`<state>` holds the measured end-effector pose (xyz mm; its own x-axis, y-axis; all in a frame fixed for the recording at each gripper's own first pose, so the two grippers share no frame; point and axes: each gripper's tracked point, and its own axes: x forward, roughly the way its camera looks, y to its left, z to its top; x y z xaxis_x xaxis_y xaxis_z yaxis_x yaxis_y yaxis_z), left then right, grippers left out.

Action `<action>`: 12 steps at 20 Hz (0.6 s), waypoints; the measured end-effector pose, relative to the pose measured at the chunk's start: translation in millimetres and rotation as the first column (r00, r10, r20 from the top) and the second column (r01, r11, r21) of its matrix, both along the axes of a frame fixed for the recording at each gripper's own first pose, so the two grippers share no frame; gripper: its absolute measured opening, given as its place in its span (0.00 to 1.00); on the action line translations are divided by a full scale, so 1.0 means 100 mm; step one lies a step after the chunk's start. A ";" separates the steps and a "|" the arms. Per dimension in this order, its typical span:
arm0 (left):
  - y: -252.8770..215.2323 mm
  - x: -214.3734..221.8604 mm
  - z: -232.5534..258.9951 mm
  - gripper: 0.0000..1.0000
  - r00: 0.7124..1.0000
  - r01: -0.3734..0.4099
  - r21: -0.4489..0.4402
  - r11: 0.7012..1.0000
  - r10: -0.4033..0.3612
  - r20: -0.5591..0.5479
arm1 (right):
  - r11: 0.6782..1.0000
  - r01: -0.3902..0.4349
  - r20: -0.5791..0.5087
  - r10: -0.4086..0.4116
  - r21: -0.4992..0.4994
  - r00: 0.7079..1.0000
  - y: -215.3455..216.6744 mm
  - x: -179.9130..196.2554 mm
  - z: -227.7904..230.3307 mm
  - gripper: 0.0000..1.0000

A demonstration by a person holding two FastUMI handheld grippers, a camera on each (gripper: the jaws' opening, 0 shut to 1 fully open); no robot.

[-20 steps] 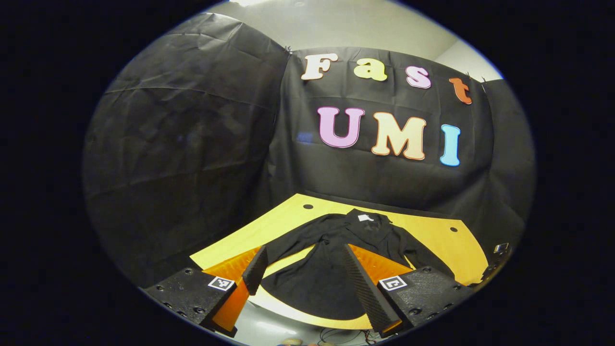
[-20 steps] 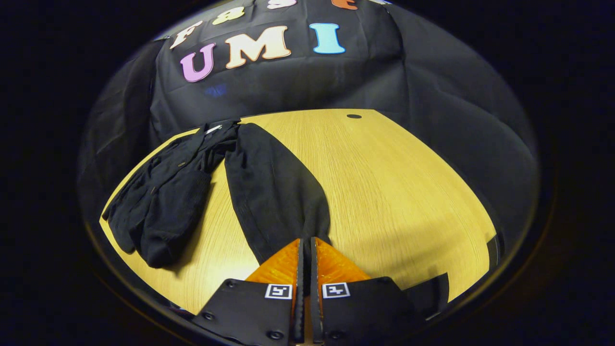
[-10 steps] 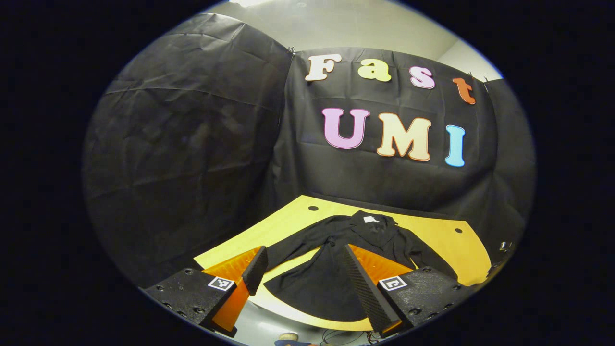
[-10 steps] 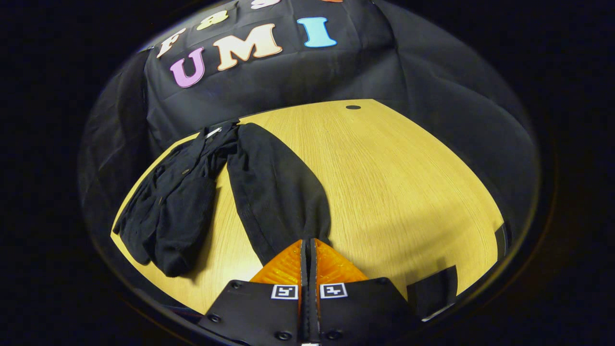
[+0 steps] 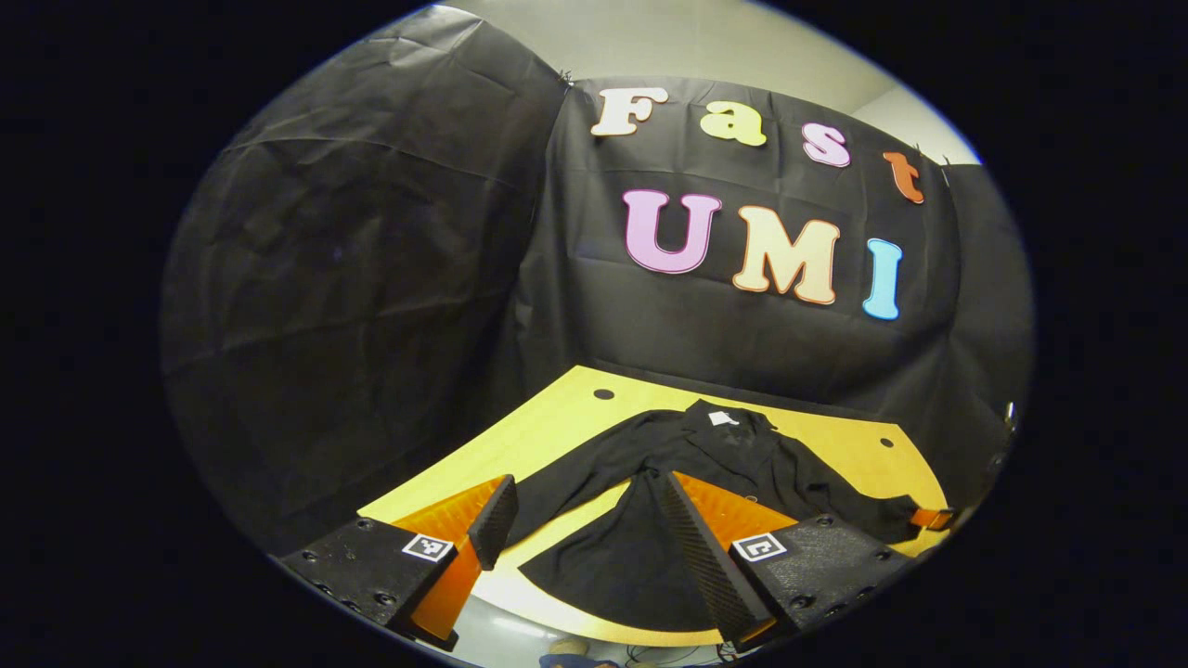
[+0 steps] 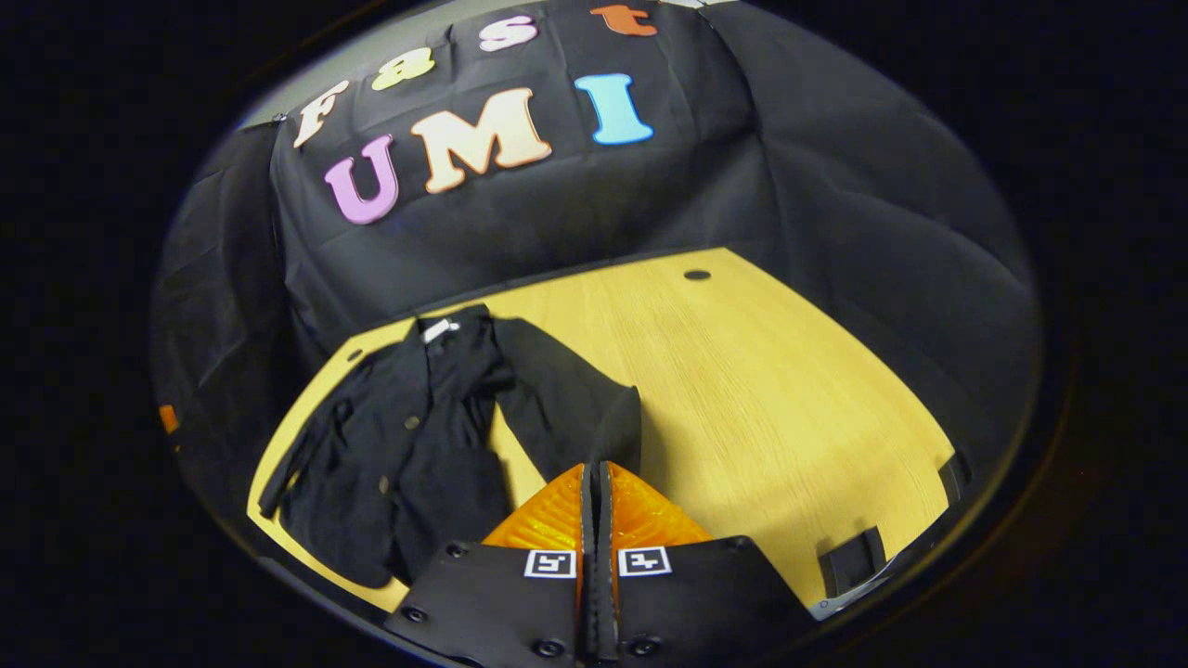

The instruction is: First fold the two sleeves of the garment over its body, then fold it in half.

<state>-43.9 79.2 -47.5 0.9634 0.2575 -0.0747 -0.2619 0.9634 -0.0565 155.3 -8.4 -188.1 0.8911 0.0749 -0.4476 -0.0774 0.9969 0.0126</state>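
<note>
A black jacket (image 5: 705, 455) lies spread on the yellow wooden table (image 5: 548, 436), collar toward the back wall. My left gripper (image 5: 589, 524) hovers open above the jacket's hem at the table's front edge, holding nothing. In the right gripper view the jacket body (image 6: 399, 445) lies to the left and its near sleeve (image 6: 566, 408) rises off the table to my right gripper (image 6: 594, 475), which is shut on the cuff. The left gripper view shows that right gripper (image 5: 931, 518) far off at the right, at the sleeve's end.
The table (image 6: 789, 390) has small round holes (image 6: 696, 275) near its back edge. Black brackets (image 6: 854, 558) sit on its near right edge. Black cloth walls close the booth behind and at both sides. Bare wood lies to the right of the jacket.
My right gripper has lifted the sleeve cuff off the table and drawn it toward the jacket body. The left gripper has stayed open and nearly still.
</note>
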 end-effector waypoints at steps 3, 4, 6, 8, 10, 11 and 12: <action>0.16 0.25 0.03 0.92 0.999 0.050 -0.021 0.999 -0.050 0.003 | 0.999 -0.032 0.068 0.034 -0.027 0.997 0.51 0.20 0.48 0.02; 0.19 0.32 0.04 0.93 0.998 0.066 -0.020 0.998 -0.066 0.001 | 0.998 -0.043 0.091 0.046 -0.038 0.995 0.69 0.28 0.63 0.02; 0.31 0.45 0.04 0.93 0.995 0.097 -0.002 0.995 -0.097 -0.002 | 0.997 -0.062 0.146 0.069 -0.052 0.987 1.06 0.41 0.90 0.02; 0.41 0.55 -0.01 0.93 0.993 0.120 -0.002 0.993 -0.120 -0.012 | 0.995 -0.083 0.183 0.091 -0.050 0.979 1.42 0.52 1.07 0.02; 0.52 0.62 -0.14 0.92 0.991 0.130 -0.020 0.991 -0.131 -0.039 | 0.994 -0.102 0.198 0.109 -0.048 0.974 1.75 0.62 1.16 0.02; 0.59 0.64 -0.17 0.93 0.990 0.128 -0.032 0.991 -0.130 -0.047 | 0.993 -0.111 0.206 0.119 -0.048 0.971 1.89 0.67 1.20 0.02; 0.65 0.66 -0.20 0.93 0.990 0.129 -0.046 0.991 -0.131 -0.057 | 0.991 -0.126 0.212 0.133 -0.046 0.968 2.05 0.70 1.24 0.02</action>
